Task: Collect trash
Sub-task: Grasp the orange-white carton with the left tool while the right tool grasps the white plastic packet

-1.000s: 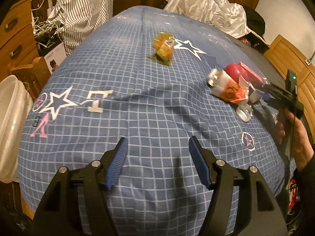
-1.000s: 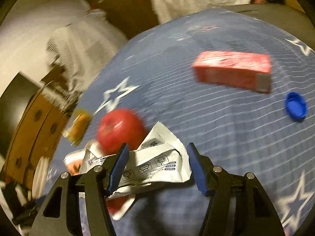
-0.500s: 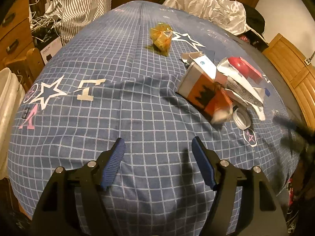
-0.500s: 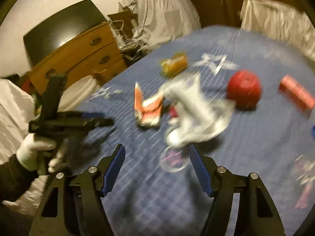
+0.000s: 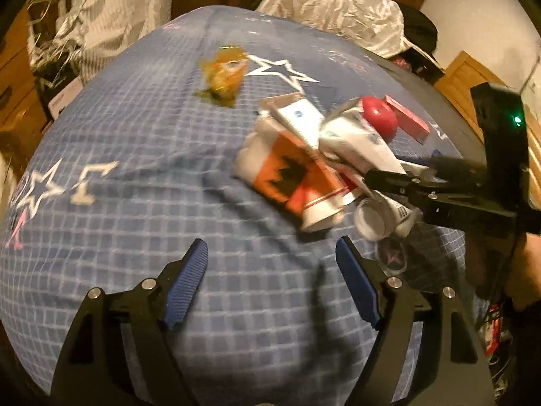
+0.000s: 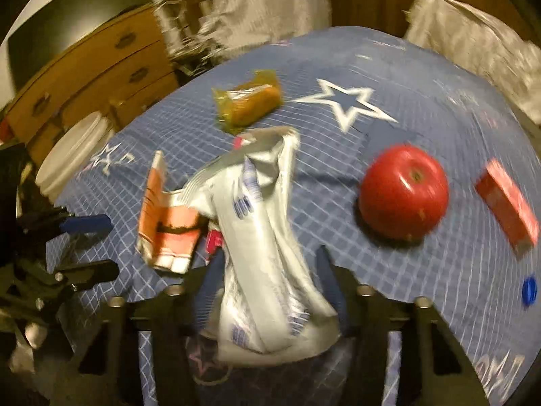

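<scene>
Trash lies in a pile on the blue checked bedcover (image 5: 142, 155). A crumpled white wrapper (image 6: 260, 257) lies between the fingers of my right gripper (image 6: 270, 267), whose jaws stand close around it; the frame is blurred. An orange and white carton (image 6: 165, 216) lies just left of it and shows in the left wrist view (image 5: 290, 176). A yellow wrapper (image 6: 248, 101) lies farther back, also in the left wrist view (image 5: 225, 71). My left gripper (image 5: 270, 284) is open and empty above bare cover. The right gripper (image 5: 399, 177) reaches into the pile from the right.
A red apple (image 6: 404, 193), a red box (image 6: 507, 209) and a blue cap (image 6: 529, 291) lie right of the pile. A clear lid (image 5: 372, 218) lies by the carton. A white bin (image 6: 71, 155) and a wooden dresser (image 6: 91, 67) stand beyond the bed's left edge.
My right gripper has come back to the pile and its jaws have narrowed around the white wrapper. My left gripper has shifted slightly nearer the pile and stays open.
</scene>
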Motion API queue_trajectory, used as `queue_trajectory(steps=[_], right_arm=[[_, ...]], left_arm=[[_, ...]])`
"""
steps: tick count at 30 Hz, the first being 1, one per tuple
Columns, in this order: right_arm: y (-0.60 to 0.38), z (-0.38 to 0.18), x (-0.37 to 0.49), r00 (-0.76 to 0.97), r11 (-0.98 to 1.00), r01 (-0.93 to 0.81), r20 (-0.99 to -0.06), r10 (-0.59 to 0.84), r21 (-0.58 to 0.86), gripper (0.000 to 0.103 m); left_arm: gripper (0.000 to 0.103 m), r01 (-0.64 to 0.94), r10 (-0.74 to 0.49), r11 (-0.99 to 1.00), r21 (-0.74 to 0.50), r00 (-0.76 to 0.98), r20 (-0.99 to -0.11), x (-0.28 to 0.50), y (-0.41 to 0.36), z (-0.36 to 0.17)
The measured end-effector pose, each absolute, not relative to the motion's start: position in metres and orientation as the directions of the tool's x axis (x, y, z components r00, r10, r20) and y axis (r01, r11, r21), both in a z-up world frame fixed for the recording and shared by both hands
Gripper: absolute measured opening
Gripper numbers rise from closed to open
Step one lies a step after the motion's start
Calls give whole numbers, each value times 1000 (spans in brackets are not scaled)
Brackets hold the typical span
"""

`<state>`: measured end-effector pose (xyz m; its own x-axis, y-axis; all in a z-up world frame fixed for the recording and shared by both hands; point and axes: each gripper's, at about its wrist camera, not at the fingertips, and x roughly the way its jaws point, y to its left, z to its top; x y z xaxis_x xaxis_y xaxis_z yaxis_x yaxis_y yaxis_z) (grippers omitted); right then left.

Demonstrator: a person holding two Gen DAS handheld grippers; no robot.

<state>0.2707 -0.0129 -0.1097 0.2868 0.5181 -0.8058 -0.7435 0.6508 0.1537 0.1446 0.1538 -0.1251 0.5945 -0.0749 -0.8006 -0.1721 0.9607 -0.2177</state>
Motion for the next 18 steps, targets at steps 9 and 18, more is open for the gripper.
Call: queue_trajectory(steps=[9,18], right_arm=[[-84,-102,251,295,702,-665,-776,558,252,32],[-132,-107,232,270,716,-658,-814,514,234,41]], left_arm=[[75,-182,-30,970,-160,566,-824,177,162,-135],[78,-353,103,927,-126,563,-820,137,252,-123]])
